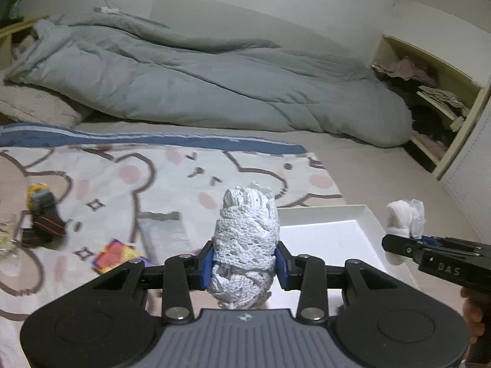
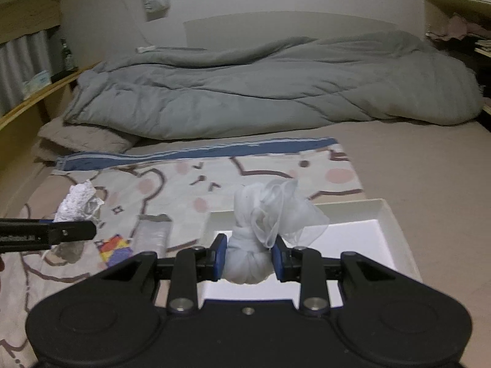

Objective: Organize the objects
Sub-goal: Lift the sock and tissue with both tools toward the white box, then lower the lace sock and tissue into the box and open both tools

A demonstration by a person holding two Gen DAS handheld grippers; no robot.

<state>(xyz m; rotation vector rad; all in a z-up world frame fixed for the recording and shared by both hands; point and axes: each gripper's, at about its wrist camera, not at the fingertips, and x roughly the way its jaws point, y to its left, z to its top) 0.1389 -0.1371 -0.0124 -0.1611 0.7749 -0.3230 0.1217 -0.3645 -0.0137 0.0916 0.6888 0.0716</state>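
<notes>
My left gripper (image 1: 244,265) is shut on a rolled white lace cloth (image 1: 245,233), held upright over the cartoon-print mat (image 1: 159,181). My right gripper (image 2: 248,259) is shut on a knotted white sheer cloth (image 2: 260,239), above the left part of a white tray (image 2: 389,214). In the left wrist view the right gripper (image 1: 408,245) comes in from the right with its sheer cloth (image 1: 405,217) over the tray (image 1: 365,214). In the right wrist view the left gripper (image 2: 76,230) shows at the left edge with the lace cloth (image 2: 76,202).
On the mat lie a dark sock bundle with yellow (image 1: 43,214), a colourful packet (image 1: 116,254) and a silver-grey packet (image 2: 153,236). A grey duvet (image 1: 214,86) fills the back of the bed. An open shelf with clothes (image 1: 435,98) stands at the right.
</notes>
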